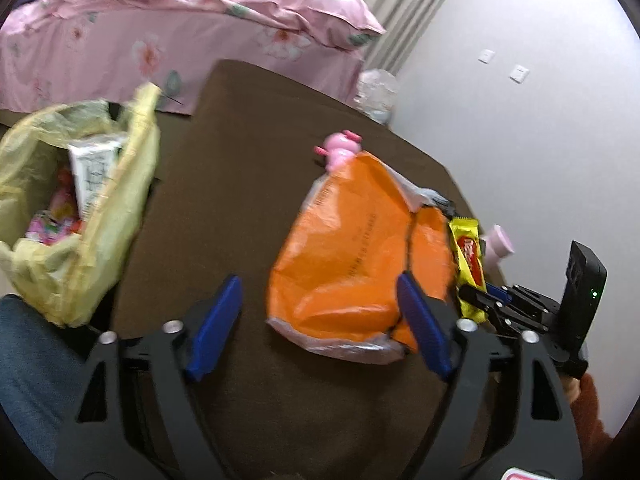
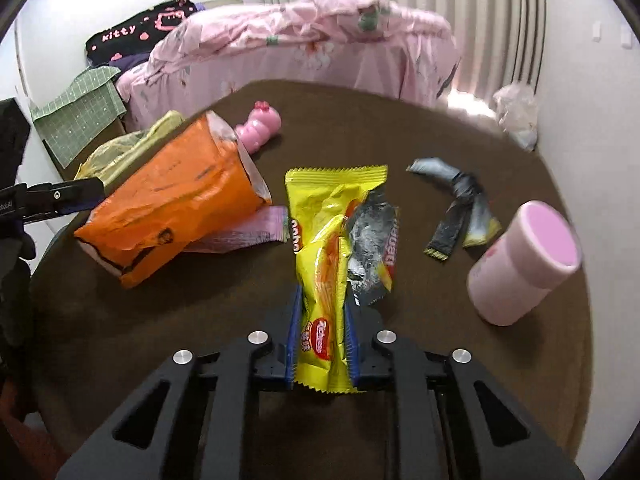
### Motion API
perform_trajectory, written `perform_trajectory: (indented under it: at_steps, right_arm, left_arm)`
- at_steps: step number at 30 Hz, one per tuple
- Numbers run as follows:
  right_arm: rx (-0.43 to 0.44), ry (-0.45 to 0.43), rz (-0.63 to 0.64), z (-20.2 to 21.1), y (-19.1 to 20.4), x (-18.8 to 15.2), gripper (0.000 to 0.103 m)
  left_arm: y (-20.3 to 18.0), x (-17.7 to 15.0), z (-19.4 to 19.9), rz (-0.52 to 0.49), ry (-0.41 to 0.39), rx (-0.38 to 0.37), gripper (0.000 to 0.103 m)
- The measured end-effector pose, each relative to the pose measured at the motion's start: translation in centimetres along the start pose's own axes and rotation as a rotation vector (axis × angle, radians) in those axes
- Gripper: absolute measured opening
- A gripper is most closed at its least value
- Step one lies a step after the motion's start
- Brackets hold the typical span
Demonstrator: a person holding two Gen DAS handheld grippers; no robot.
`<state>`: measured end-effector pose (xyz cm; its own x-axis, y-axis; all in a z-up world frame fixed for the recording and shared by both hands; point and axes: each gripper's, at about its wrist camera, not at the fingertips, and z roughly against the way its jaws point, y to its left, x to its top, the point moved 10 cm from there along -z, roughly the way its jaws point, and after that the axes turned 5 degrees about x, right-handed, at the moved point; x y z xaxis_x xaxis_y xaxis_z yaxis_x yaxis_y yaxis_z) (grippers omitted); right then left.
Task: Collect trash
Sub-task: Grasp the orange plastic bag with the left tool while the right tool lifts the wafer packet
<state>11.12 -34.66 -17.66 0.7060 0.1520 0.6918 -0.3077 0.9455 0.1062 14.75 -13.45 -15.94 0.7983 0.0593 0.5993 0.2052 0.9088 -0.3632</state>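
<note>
My right gripper [image 2: 322,312] is shut on a yellow snack wrapper [image 2: 326,248] and holds it above the brown table [image 2: 400,128]; the wrapper also shows in the left wrist view [image 1: 469,264]. My left gripper [image 1: 320,308] is open and empty, with its fingers on either side of the near end of an orange bag [image 1: 352,256] that lies on the table [image 1: 248,160]. The orange bag [image 2: 168,204] lies left of the held wrapper. A yellow trash bag [image 1: 68,216] with several packets inside stands open at the left. A dark crumpled wrapper [image 2: 460,208] lies on the table at the right.
A pink cup [image 2: 524,264] lies on its side at the right. A pink toy [image 2: 260,124] lies behind the orange bag. A bed with a pink quilt [image 2: 312,48] stands beyond the table. A clear plastic bag [image 2: 516,116] sits by the wall.
</note>
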Motion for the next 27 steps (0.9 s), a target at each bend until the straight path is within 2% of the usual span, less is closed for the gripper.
perform_trajectory:
  at_steps: [2, 5, 8, 10, 12, 15, 18, 19, 20, 21, 27]
  right_arm:
    - [-0.001, -0.035, -0.026, 1.3, -0.2, 0.1, 0.016]
    - [0.005, -0.066, -0.055, 2.8, -0.3, 0.0, 0.016]
    - [0.024, -0.08, -0.076, 3.9, -0.3, -0.5, 0.016]
    - [0.02, -0.083, -0.082, 4.4, -0.3, -0.8, 0.016]
    - [0.018, -0.093, -0.091, 4.8, -0.2, -1.0, 0.016]
    - [0.024, -0.114, -0.111, 5.7, -0.3, -1.5, 0.016]
    - [0.026, -0.13, -0.134, 6.4, -0.5, -1.6, 0.016]
    - [0.019, -0.141, -0.138, 6.9, -0.5, -1.5, 0.016]
    - [0.015, -0.149, -0.139, 7.2, -0.6, -1.4, 0.016]
    - [0.014, -0.162, -0.14, 7.7, -0.5, -1.2, 0.016]
    - [-0.013, -0.209, -0.145, 10.0, -0.4, -0.2, 0.016]
  left_arm:
    - [-0.2, -0.4, -0.4, 0.004, 0.025, -0.016, 0.081]
    - [-0.7, -0.2, -0.2, -0.023, -0.002, 0.003, 0.081]
    - [-2.4, 0.6, 0.0, -0.144, -0.029, 0.027, 0.082]
    - [-3.1, 0.7, -1.2, -0.246, 0.0, 0.08, 0.082]
    - [-2.8, 0.3, -2.3, -0.262, 0.038, 0.106, 0.082]
    - [-2.2, -0.4, -2.6, -0.208, 0.067, 0.096, 0.081]
    - [-1.4, -0.3, -1.9, -0.131, 0.067, 0.088, 0.068]
    - [-1.3, -0.3, -1.3, -0.111, 0.053, 0.084, 0.043]
    - [-1.3, -0.3, -0.8, -0.107, 0.049, 0.087, 0.011]
    - [-1.5, -0.3, -0.3, -0.107, 0.049, 0.084, 0.008]
    - [-2.7, 0.3, 2.4, -0.128, -0.021, 0.061, 0.006]
